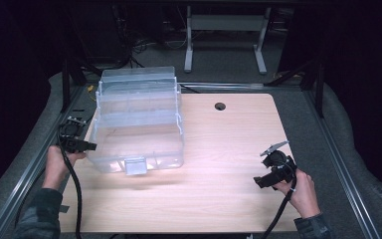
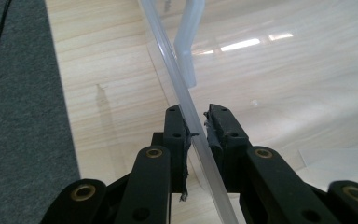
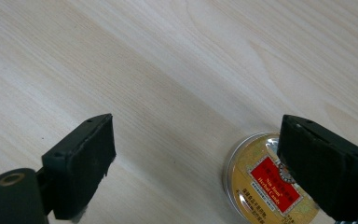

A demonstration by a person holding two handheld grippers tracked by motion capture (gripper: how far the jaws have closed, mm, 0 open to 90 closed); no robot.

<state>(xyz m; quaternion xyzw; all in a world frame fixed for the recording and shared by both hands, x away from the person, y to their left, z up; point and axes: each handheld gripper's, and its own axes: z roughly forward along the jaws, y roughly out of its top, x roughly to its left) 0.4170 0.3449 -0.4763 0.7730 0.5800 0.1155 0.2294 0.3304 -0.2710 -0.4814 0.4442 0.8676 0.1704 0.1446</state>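
A clear plastic storage box [image 1: 139, 124] stands at the back left of the wooden table [image 1: 219, 144], its lid tipped up behind it and a latch [image 1: 135, 166] at its front. My left gripper [image 1: 82, 144] is at the box's left side. In the left gripper view it [image 2: 196, 122] is shut on the box's clear rim [image 2: 168, 60]. My right gripper [image 1: 268, 174] hovers over the table's right front. Seen in the right gripper view, it [image 3: 196, 149] is open, and a round gold tin with a red label [image 3: 256, 186] lies on the wood, partly behind its right jaw.
A cable hole [image 1: 220, 106] sits near the table's far edge. Grey carpet [image 1: 328, 134] and metal rails [image 1: 340, 164] border the table on both sides. A white desk frame [image 1: 226, 30] stands farther back. Bare wood lies between the box and the right gripper.
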